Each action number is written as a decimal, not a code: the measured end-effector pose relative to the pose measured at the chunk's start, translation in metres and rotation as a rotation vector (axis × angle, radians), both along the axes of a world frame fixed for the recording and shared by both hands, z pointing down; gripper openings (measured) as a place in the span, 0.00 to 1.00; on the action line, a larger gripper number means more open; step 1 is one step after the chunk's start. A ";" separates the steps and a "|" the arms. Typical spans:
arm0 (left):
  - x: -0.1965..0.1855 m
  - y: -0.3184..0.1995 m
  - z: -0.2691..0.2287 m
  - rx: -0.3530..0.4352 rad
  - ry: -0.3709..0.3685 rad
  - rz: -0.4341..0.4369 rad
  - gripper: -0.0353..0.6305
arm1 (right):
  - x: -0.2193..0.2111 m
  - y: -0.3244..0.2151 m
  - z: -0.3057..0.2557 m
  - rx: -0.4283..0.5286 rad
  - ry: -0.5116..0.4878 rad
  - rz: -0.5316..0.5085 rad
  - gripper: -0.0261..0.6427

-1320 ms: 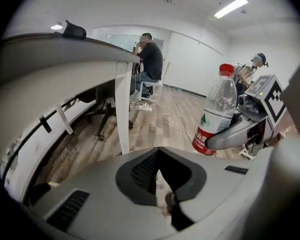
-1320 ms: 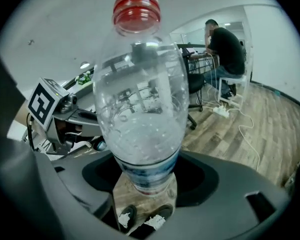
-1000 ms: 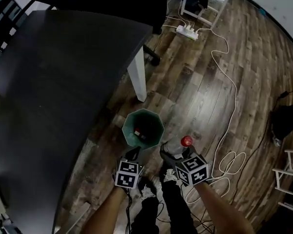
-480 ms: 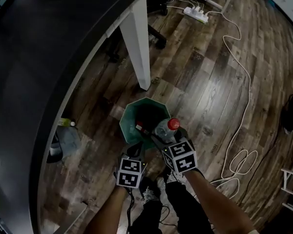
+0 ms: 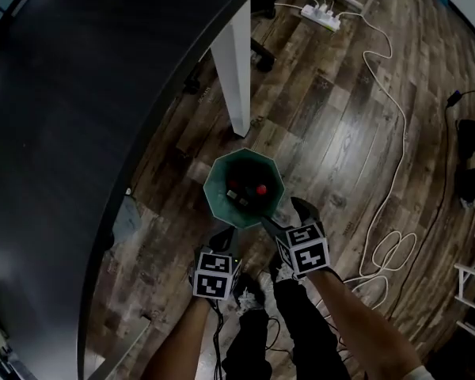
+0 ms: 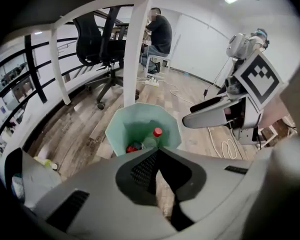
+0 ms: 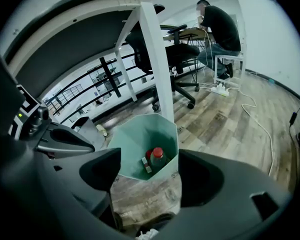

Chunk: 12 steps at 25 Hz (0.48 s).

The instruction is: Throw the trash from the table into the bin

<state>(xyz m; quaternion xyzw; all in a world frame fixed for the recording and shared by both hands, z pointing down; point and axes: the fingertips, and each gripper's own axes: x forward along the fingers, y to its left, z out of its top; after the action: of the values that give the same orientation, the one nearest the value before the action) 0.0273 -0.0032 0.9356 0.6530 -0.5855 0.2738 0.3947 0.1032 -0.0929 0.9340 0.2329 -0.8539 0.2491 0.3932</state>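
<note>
Right tongs (image 5: 283, 216) have just been opening and now gape wide and empty, so the clear plastic bottle with red cap (image 7: 157, 160) they held a moment ago lies inside the pale green octagonal bin (image 5: 215, 200), item binned; left tongs (image 6: 157, 156) pinched together, empty.

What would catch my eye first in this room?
A mint-green bin stands on the wood floor beside a white table leg, with a red-capped bottle sitting inside it. At its near rim hang two tongs topped with black-and-white marker cubes. The left tongs are shut, and the right tongs are empty, their jaws having just been opening.
</note>
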 end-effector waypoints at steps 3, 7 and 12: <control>0.000 -0.001 -0.021 0.003 0.013 -0.033 0.09 | 0.010 0.007 -0.023 -0.019 -0.007 0.026 0.47; 0.000 -0.010 -0.049 0.029 0.022 -0.034 0.09 | 0.012 0.012 -0.051 -0.009 -0.003 0.055 0.33; -0.004 -0.015 -0.091 0.060 0.062 -0.105 0.09 | 0.010 0.013 -0.089 -0.042 -0.034 0.158 0.03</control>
<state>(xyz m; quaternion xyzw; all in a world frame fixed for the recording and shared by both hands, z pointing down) 0.0229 -0.0178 0.8442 0.6411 -0.6143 0.2149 0.4068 0.1128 -0.0798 0.8452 0.2870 -0.8340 0.3010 0.3626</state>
